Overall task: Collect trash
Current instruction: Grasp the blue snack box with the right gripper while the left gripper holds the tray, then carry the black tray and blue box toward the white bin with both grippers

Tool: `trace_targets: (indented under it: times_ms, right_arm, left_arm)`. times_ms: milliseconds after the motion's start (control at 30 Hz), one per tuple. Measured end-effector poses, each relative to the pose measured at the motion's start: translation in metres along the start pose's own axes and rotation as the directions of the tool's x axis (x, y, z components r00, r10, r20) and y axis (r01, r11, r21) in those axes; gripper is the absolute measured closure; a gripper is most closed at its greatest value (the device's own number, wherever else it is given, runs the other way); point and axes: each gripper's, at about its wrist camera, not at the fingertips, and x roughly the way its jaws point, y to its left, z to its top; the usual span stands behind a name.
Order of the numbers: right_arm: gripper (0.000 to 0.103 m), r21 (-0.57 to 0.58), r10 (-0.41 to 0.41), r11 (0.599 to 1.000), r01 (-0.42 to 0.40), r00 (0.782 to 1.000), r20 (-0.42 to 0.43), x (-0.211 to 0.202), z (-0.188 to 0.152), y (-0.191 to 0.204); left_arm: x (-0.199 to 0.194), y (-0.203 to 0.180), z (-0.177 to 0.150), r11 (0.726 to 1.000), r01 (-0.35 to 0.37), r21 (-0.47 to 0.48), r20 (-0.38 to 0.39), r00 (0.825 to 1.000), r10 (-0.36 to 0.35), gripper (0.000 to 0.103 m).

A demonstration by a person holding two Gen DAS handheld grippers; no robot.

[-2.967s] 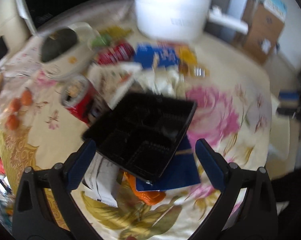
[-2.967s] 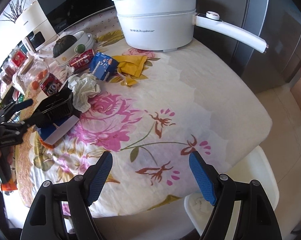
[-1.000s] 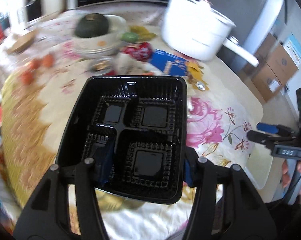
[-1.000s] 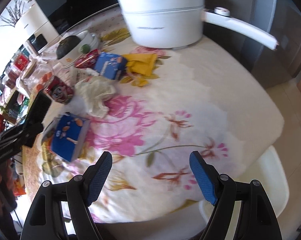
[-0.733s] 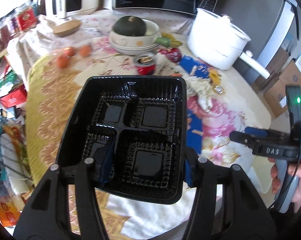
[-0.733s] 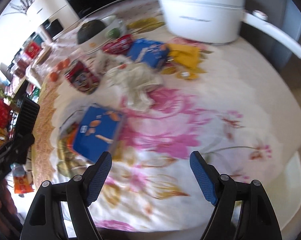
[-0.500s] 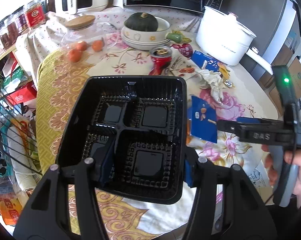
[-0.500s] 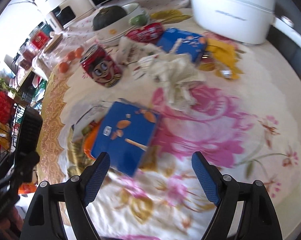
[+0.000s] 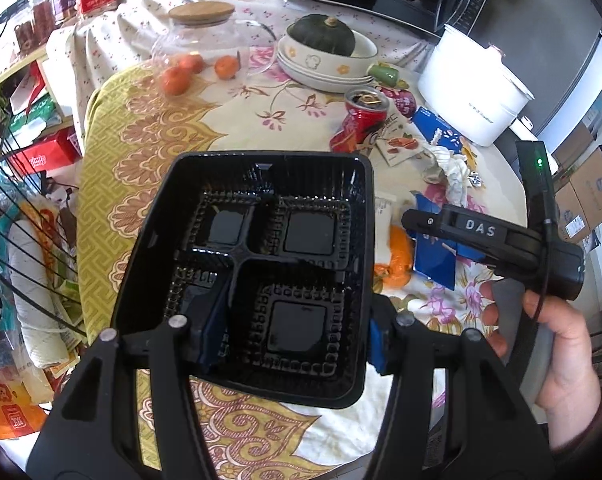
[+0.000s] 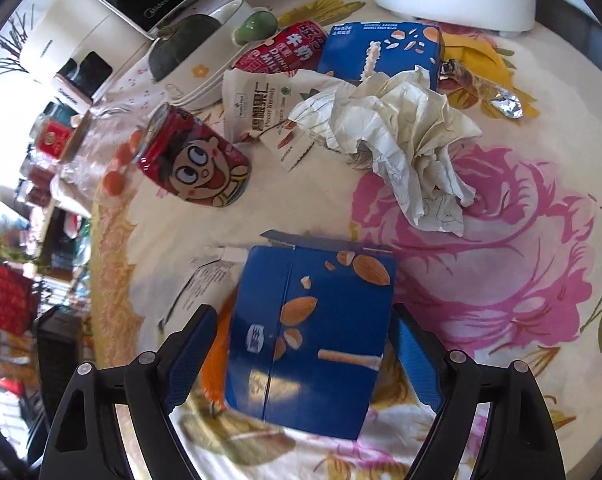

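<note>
Two tongs, two jobs. My left tongs are clamped on the black tray, low centre of that view; it looks thin, light and springy. My right tongs stand wide, jaws not touching, astride the blue box at lower centre. Flattened card (surely light, a bit slick), so I'd pinch its long edges.
</note>
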Motion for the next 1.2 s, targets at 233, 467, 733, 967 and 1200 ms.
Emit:
trace_targets:
  times_ms: [233, 467, 733, 967, 1200]
  right_arm:
    - [0.027, -0.041, -0.034, 0.999, 0.035, 0.999, 0.035, 0.002, -0.001, 0.005]
    - [0.028, -0.061, -0.039, 0.997, 0.042, 0.998, 0.041, -0.023, -0.003, -0.012]
    - [0.028, -0.116, -0.076, 0.990, 0.084, 0.994, 0.076, -0.061, -0.002, -0.035]
    - [0.028, -0.151, -0.115, 0.980, 0.131, 0.987, 0.110, -0.099, -0.006, -0.071]
    - [0.028, -0.166, -0.168, 0.967, 0.193, 0.973, 0.156, -0.136, -0.014, -0.115]
  left_arm:
    - [-0.002, 0.007, 0.000, 1.000, -0.001, -0.020, 0.001, 1.000, 0.001, 0.045]
    - [-0.008, -0.003, 0.002, 1.000, 0.010, -0.018, 0.028, 1.000, -0.010, 0.045]
    - [-0.009, -0.037, 0.006, 0.999, 0.026, 0.037, 0.051, 0.998, -0.028, 0.045]
    - [-0.008, -0.071, 0.009, 0.995, 0.040, 0.088, 0.071, 0.996, -0.046, 0.045]
    - [-0.002, -0.114, 0.007, 0.987, 0.065, 0.147, 0.073, 0.994, -0.076, 0.045]
